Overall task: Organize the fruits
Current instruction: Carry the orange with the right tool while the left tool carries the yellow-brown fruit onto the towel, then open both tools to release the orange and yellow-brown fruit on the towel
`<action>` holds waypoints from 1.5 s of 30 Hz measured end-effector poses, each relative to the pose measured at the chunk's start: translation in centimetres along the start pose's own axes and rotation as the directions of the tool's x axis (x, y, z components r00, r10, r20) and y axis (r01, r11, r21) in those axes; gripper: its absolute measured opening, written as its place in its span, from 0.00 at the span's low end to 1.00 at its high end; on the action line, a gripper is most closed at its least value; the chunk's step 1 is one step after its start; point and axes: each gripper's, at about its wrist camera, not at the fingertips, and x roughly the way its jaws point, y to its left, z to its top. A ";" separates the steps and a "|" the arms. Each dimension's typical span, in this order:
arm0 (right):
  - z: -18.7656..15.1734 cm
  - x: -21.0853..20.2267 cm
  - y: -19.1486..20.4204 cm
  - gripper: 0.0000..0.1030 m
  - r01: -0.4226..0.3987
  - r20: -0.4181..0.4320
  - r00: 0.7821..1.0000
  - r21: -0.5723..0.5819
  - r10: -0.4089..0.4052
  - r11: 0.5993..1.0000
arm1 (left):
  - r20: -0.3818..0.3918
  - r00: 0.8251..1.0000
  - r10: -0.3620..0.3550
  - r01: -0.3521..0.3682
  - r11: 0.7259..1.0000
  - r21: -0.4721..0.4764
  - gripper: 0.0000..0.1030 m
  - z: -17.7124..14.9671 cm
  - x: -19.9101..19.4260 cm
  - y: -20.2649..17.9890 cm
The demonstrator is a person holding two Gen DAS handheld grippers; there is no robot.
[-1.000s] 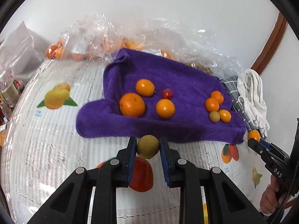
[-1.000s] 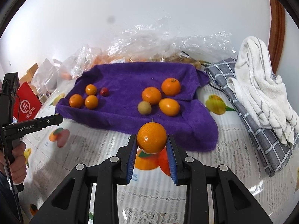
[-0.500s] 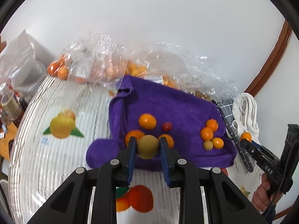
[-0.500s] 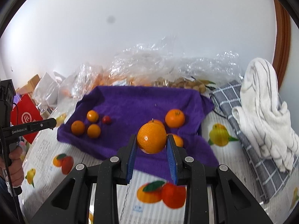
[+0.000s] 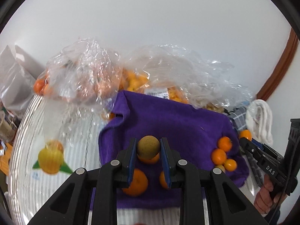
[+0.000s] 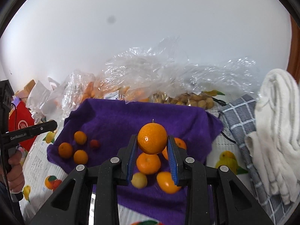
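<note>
Both grippers have advanced over the purple terry towel since the earlier frames; the printed tablecloth that filled the lower frame then is now mostly covered by towel.

Left wrist view: left gripper (image 5: 148, 149), centre frame, jaws pinching a small round brownish-green fruit (image 5: 148, 147) between the blue pads. Purple terry towel (image 5: 180, 120) lies beneath. Three oranges show under and between the fingers; the largest orange (image 5: 136, 182) sits lower centre. At right, near the towel edge, a cluster of small orange fruits (image 5: 221, 152), touching one another. Crumpled clear plastic bags (image 5: 88, 78) holding orange fruit lie along the top of the towel. Right gripper (image 5: 243, 140) enters at the right edge with a small orange in its tips, held by a hand (image 5: 266, 198).

Right wrist view: right gripper (image 6: 152, 149) at centre, jaws clamped on a round bright orange with a stem stub (image 6: 152, 138). Below it on the towel: a second orange (image 6: 148, 163), a pale yellow fruit (image 6: 139, 180), an oval orange fruit (image 6: 166, 181). At left, three small oranges and one small red fruit (image 6: 94, 143). White striped cloth (image 6: 277, 131) on a grey checked cloth (image 6: 238, 120), right side.
</note>
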 end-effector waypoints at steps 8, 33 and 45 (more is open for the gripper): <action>0.8 5.5 0.8 0.30 -0.007 -0.086 0.996 -0.025 0.005 1.000 | -0.021 0.997 0.072 -0.071 0.997 0.034 0.23 2.2 3.9 -0.6; -0.5 9.7 2.3 0.34 0.023 -0.203 0.978 -0.100 -0.043 0.995 | -0.172 0.978 0.121 -0.106 0.990 0.094 0.25 0.9 9.4 -1.6; -1.1 0.9 2.5 0.58 0.048 -0.085 0.995 -0.052 -0.052 0.998 | -0.071 0.992 0.103 -0.095 0.989 0.111 0.56 -0.2 1.0 -3.5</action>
